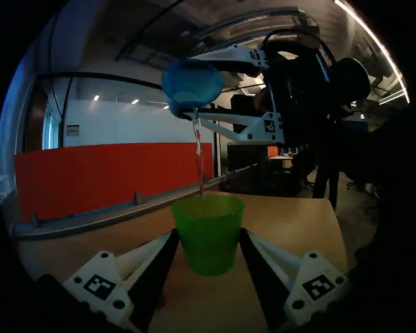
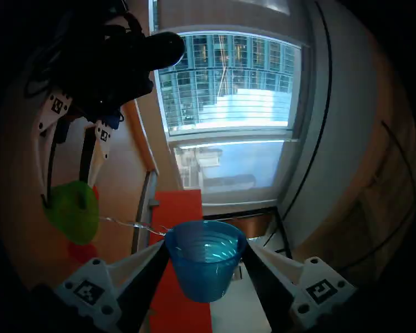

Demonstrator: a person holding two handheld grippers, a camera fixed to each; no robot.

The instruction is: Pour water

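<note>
- The left gripper (image 1: 209,237) is seen clamped on a translucent green plastic cup (image 1: 208,244), with both fingers pressed against its sides at 9 and 3 o'clock.
- That green cup is held upright just above a light wooden tabletop (image 1: 302,222). Can't tell if the base is actually touching it.
- A thin stream of water (image 1: 198,161) is being dropped into the cup's open mouth from 12 o'clock.
- Up at 12 o'clock, a translucent blue plastic cup (image 1: 191,83) is held tipped over, mouth toward the camera, gripped between the white fingers of the right gripper (image 1: 194,86).
- A long orange wall panel (image 1: 97,177) is seen beyond the table at 9 o'clock.
- In the right gripper view, the right gripper's own fingers are closed tight on the blue cup, and some water can be made out inside it.
- From its rim the stream is thrown out toward 9 o'clock, where the green cup sits in the left gripper.
- A big bright window (image 2: 236,83) is seen at 12 o'clock behind all that.
</note>
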